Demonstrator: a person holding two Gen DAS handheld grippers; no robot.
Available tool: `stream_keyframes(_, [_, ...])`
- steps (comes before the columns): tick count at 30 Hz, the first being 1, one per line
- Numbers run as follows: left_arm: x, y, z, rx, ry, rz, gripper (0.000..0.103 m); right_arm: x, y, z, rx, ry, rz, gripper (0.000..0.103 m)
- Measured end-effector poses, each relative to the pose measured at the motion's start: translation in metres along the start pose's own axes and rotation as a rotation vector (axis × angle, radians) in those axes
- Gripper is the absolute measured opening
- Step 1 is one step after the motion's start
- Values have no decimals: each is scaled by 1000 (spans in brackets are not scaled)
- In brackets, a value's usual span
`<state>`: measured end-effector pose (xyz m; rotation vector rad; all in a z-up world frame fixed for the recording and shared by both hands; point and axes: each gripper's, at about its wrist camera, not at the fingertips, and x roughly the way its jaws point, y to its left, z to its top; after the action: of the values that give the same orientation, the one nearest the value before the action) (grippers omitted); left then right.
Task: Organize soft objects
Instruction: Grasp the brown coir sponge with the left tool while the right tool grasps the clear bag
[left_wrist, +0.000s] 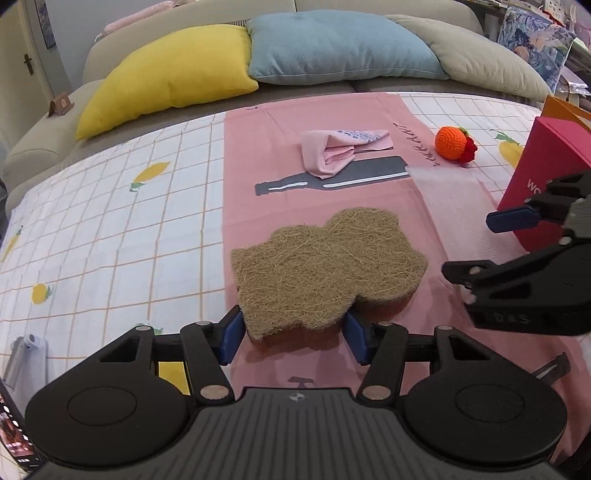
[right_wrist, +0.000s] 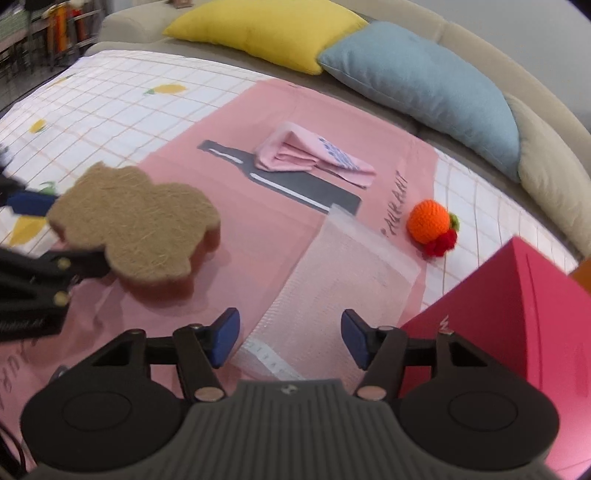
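Between the left gripper's (left_wrist: 293, 334) blue pads, the fibre sponge (left_wrist: 325, 273) sat clamped at its near edge, lifted off the pink cloth (left_wrist: 258, 147). Right gripper (right_wrist: 290, 338) hung spread wide and unloaded over the bubble-wrap pouch (right_wrist: 343, 266), the red box (right_wrist: 517, 314) just beside.

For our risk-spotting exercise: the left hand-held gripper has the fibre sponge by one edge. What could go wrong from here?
1. The left hand-held gripper pinches only the near lobe of the fibre sponge, so it may sag or slip free.
2. The open right hand-held gripper sits close by, over the clear bubble pouch; the two could collide.

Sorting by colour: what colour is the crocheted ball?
Orange, with red bits attached, the crocheted ball shows best in the right wrist view.
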<state>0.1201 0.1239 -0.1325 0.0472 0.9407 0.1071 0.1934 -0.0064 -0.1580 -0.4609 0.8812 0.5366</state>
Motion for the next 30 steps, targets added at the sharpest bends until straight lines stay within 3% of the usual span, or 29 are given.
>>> stream_keyframes(8, [2, -4, -2, 4, 1, -10, 65, 11, -13, -3, 178, 27, 6, 52])
stream_keyframes(11, [1, -5, -2, 1, 0, -14, 65, 11, -15, -3, 230, 34, 35, 39])
stream_keyframes(15, [1, -7, -2, 6, 0, -22, 65, 10, -12, -3, 207, 28, 30, 13])
stream_keyframes(18, [0, -9, -3, 9, 0, -27, 65, 10, -14, -3, 198, 30, 19, 1])
stream_keyframes(30, [-9, -9, -3, 1, -9, -16, 65, -15, -8, -6, 138, -21, 15, 0])
